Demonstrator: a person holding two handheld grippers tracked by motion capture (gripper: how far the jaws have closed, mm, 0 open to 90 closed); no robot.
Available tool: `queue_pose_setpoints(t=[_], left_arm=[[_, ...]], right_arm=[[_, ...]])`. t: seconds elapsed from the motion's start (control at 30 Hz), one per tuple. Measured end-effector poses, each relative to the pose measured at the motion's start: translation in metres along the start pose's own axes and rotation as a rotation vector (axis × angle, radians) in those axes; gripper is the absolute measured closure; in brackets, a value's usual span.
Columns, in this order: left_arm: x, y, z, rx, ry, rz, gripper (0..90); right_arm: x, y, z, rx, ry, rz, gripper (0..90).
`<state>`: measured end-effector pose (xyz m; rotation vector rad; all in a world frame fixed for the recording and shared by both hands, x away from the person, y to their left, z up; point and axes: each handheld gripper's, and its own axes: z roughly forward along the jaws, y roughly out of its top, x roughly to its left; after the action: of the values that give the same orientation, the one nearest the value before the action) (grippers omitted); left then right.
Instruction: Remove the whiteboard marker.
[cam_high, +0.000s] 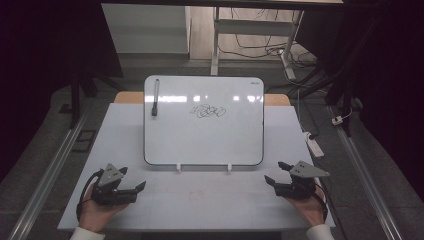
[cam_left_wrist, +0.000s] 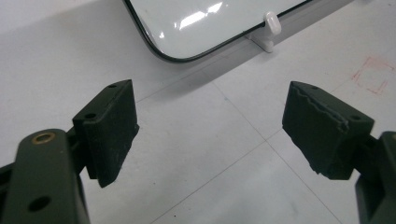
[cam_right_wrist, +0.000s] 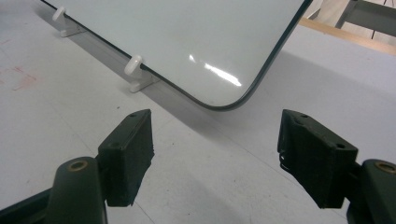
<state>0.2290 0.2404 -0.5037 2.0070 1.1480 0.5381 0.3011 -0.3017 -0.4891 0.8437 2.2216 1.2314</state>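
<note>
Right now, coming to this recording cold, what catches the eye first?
The whiteboard propped at the table's middle draws the eye first, with a black scribble near its top centre and a black marker at its upper left. Next come the left hand-held gripper and the right hand-held gripper, both open and empty, resting at the table's near corners.

A white rectangular whiteboard with a thin dark rim and rounded corners (cam_high: 203, 135) leaned back on two small white plastic clips (cam_high: 179, 167), mid-table. A black scribble (cam_high: 208, 111) marked its upper middle. A slim marker with a black cap (cam_high: 155, 97), probably held by a magnet, hung upright near the whiteboard's top left corner.
</note>
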Motion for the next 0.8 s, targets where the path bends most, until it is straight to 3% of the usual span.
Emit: queue_pose_setpoints(t=[0.53, 0.73, 0.8], left_arm=[[-0.002, 0.003, -0.001, -0.004, 0.01, 0.005, 18.9], [-0.002, 0.021, -0.004, -0.021, 0.011, 0.009, 19.0], [-0.001, 0.035, -0.005, -0.039, 0.019, 0.003, 19.4]], right_arm=[[0.003, -0.001, 0.001, -0.005, -0.018, -0.002, 28.6], [0.005, 0.001, 0.001, -0.009, -0.016, -0.003, 28.7], [0.005, 0.001, 0.001, -0.011, -0.016, -0.005, 28.7]])
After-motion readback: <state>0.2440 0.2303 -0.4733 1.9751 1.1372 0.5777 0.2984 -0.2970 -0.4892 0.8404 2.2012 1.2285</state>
